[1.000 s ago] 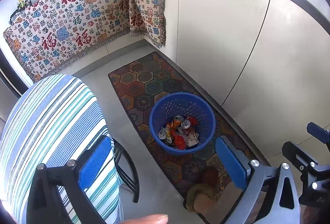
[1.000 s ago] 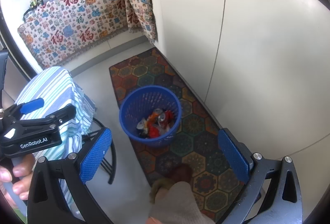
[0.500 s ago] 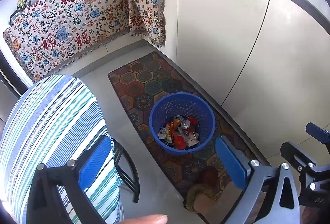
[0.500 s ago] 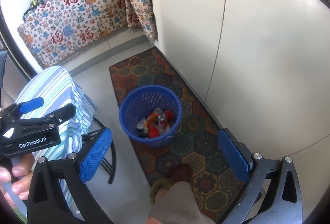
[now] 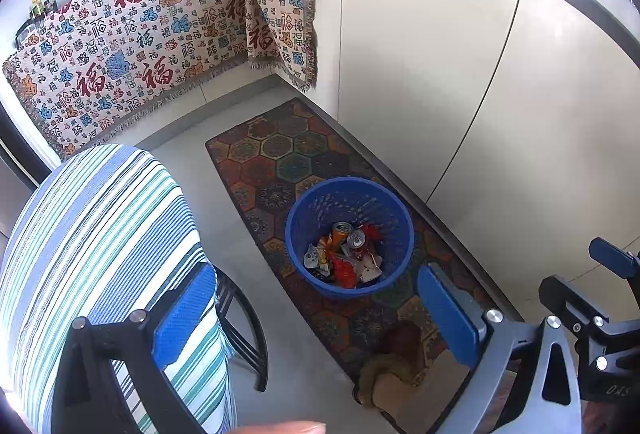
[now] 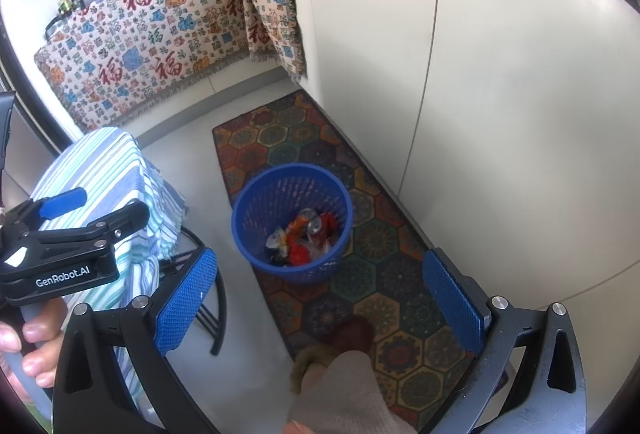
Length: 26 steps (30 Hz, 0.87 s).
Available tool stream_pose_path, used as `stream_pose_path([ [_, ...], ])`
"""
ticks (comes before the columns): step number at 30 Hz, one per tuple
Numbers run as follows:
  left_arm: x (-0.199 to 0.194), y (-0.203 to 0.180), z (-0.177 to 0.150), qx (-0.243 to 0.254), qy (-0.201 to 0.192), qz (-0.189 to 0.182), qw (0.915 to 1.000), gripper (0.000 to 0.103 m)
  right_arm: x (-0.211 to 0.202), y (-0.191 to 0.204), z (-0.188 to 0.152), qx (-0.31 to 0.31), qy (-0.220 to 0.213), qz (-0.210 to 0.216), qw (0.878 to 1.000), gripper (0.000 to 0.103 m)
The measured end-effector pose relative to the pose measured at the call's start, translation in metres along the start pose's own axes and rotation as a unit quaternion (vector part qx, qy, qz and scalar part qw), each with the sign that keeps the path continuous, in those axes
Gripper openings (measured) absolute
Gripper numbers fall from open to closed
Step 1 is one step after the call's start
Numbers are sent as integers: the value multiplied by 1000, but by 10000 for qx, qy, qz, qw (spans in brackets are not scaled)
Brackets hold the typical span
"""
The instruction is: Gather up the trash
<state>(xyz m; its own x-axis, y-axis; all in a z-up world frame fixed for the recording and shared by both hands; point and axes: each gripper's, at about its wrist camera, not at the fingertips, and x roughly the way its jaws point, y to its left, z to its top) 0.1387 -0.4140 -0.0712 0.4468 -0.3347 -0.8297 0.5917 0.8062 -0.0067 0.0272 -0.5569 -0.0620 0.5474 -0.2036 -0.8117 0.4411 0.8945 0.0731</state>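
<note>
Kitchen floor; person's hand right-view only

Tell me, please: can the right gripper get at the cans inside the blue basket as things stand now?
Probably yes. The blue basket stands open-topped on the rug, nothing covers the cans, and the right gripper hangs above it with jaws wide and empty. It would only need to come down into the basket.

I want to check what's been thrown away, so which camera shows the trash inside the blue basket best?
The left wrist view. It looks more steeply into the basket, so two cans and the wrappers show clearly. The right wrist view shows the same pile, smaller and partly hidden by the basket's near wall.
</note>
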Motion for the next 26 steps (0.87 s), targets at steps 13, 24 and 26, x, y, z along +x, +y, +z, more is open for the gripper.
stream_pose_path([
  [13,1,0,1,1,9,1,10000,103,2,-1,-2,-3,29,-5,10000,103],
  [24,4,-3,-3,43,63,-80,9999,103,4,-4,-1,31,47,-43,10000,103],
  [26,2,-4,-3,81,6,-67,9999,103,4,-4,-1,42,56,-44,10000,103],
])
